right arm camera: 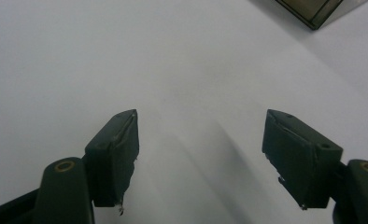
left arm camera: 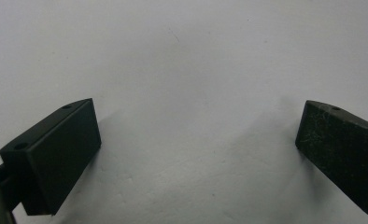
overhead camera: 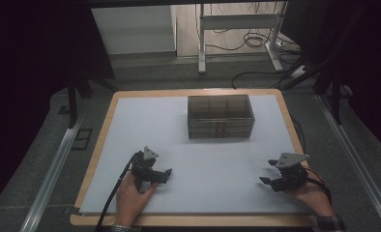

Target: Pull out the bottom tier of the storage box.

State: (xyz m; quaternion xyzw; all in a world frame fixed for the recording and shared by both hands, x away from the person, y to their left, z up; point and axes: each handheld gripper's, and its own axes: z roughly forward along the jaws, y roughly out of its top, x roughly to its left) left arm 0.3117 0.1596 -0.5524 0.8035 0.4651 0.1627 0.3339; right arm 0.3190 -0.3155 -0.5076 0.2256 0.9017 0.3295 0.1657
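Note:
A smoky see-through box (overhead camera: 220, 116) with several compartments stands on the white sheet (overhead camera: 203, 159), toward the far side and right of centre. My left gripper (overhead camera: 167, 175) rests low over the sheet at the near left, pointing right, held by a hand. Its jaws stand wide apart with nothing between them (left arm camera: 196, 140). My right gripper (overhead camera: 267, 171) is at the near right, pointing left, also in a hand. It is open over bare sheet (right arm camera: 201, 140), and a corner of the box (right arm camera: 313, 9) shows far ahead of it.
The white sheet lies on a wooden tabletop (overhead camera: 101, 140). Metal rails (overhead camera: 53, 164) run along both sides of the table. Beyond the far edge are a desk frame (overhead camera: 237, 29) and cables on the floor.

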